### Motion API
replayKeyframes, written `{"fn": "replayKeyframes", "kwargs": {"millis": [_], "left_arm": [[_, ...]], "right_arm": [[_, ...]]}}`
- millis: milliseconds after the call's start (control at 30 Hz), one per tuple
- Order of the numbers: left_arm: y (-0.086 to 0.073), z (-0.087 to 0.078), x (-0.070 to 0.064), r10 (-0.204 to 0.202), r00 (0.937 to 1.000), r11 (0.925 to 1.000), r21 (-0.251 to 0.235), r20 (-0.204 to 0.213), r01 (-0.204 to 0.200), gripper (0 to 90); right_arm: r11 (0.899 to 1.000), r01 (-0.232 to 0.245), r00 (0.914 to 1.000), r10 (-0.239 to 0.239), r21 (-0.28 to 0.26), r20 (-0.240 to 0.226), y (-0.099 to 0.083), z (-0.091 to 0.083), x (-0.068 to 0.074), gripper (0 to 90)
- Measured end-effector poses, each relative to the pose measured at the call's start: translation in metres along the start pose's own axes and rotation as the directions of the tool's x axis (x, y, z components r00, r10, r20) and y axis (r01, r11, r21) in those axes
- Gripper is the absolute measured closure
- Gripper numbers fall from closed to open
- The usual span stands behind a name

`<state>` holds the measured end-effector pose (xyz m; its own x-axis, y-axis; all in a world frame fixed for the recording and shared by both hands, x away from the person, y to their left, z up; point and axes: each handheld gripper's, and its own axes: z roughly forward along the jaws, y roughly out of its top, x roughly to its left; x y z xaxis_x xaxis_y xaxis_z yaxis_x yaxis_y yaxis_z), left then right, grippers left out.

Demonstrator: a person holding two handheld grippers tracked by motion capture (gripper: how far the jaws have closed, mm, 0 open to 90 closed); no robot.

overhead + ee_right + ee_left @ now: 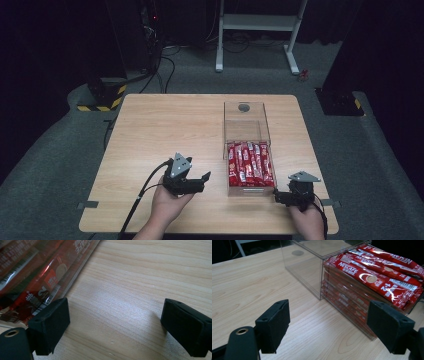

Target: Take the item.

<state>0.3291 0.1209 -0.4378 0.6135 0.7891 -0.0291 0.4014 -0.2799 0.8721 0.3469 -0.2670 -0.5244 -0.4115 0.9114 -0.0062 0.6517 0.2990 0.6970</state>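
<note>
Two grippers, the left gripper (202,181) at lower centre and the right gripper (278,196) at lower right, flank the clear box (246,131) of red coffee sachets (249,164) right of centre, jaws apart and empty, so approach from above and pinch one top sachet squarely.

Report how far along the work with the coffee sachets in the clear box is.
Done: nothing shows as moved; the red sachets all lie packed in the clear box's near compartment, the far one empty. In hand: the left gripper and right gripper, both open and empty, flank the box's near end. Left: apparently gripping and moving the sachets.
</note>
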Motion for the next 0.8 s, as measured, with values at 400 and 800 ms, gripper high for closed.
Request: {"fn": "replayKeyframes", "kwargs": {"millis": [400, 800], "left_arm": [[0.009, 0.012, -0.016, -0.018, 0.9990, 0.9997, -0.016, 0.041, 0.018, 19.8], [0.019, 0.025, -0.029, -0.002, 0.9977, 0.9997, -0.023, 0.068, 0.003, 19.9]], "right_arm": [[1.000, 0.003, 1.0000, -0.003, 0.001, -0.003, 0.000, 0.000, 0.000, 8.4], [1.000, 0.006, 1.0000, -0.006, 0.001, -0.007, 0.000, -0.001, 0.001, 8.5]]}}
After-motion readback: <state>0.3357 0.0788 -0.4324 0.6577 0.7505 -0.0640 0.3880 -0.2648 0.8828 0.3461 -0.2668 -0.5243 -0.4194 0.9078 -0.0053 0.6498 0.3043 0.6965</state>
